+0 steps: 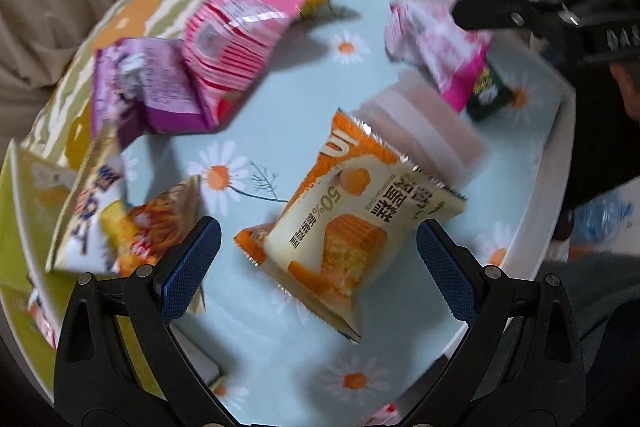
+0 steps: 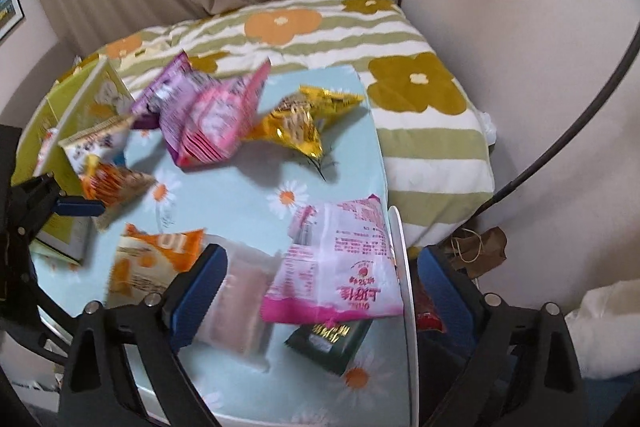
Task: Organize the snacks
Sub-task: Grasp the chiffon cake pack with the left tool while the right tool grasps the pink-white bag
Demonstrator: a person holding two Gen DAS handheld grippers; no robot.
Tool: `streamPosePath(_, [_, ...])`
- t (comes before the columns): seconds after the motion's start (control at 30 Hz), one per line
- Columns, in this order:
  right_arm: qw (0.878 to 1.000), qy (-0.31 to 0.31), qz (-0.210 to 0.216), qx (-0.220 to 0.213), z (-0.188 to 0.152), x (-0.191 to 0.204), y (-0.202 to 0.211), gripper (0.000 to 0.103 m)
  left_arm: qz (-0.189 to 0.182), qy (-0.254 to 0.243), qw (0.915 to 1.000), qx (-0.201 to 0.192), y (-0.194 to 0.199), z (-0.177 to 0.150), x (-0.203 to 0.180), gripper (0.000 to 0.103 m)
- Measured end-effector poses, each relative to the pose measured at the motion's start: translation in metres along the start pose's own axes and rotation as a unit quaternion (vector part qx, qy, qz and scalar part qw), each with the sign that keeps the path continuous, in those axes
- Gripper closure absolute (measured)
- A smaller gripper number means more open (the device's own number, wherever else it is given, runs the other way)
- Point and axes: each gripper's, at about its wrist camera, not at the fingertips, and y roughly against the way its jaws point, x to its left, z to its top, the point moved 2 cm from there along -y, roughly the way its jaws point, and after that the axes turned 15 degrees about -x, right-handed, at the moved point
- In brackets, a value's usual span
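Left wrist: hand-held gripper wide open, straddling orange packet.

Both the left gripper and the right gripper hang with their blue-padded fingers spread wide, gripping nothing.

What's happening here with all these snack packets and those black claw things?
Someone is sorting snacks on a table with a daisy-print cloth, a hand-held gripper in each hand. The left hand-held gripper is open over an orange-and-cream cake packet, not gripping it. The right hand-held gripper is also open, above a pink-and-white packet at the table's edge. Neither holds anything. Other packets, pink, purple and gold, lie loose farther back.
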Motion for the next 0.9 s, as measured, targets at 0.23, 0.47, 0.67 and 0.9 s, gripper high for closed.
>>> streamPosePath(0.23, [1.0, 0.018, 0.007, 0.016, -0.012, 0.0, -0.028, 0.016, -0.014, -0.044, 0.9984, 0.033, -0.029, -0.008, -0.011, 0.005])
streamPosePath(0.47, [0.999, 0.03, 0.008, 0.032, -0.018, 0.001, -0.046, 0.026, -0.035, -0.019, 0.9979, 0.051, -0.049, -0.012, -0.007, 0.029])
streamPosePath(0.67, [0.999, 0.034, 0.007, 0.037, -0.018, -0.001, -0.057, 0.027, -0.031, 0.011, 0.9985, 0.043, -0.052, -0.012, 0.001, 0.036])
streamPosePath(0.9, [0.998, 0.035, 0.019, 0.047, -0.019, 0.0, -0.069, 0.029, -0.011, 0.065, 0.9972, 0.035, -0.047, -0.011, 0.02, 0.041])
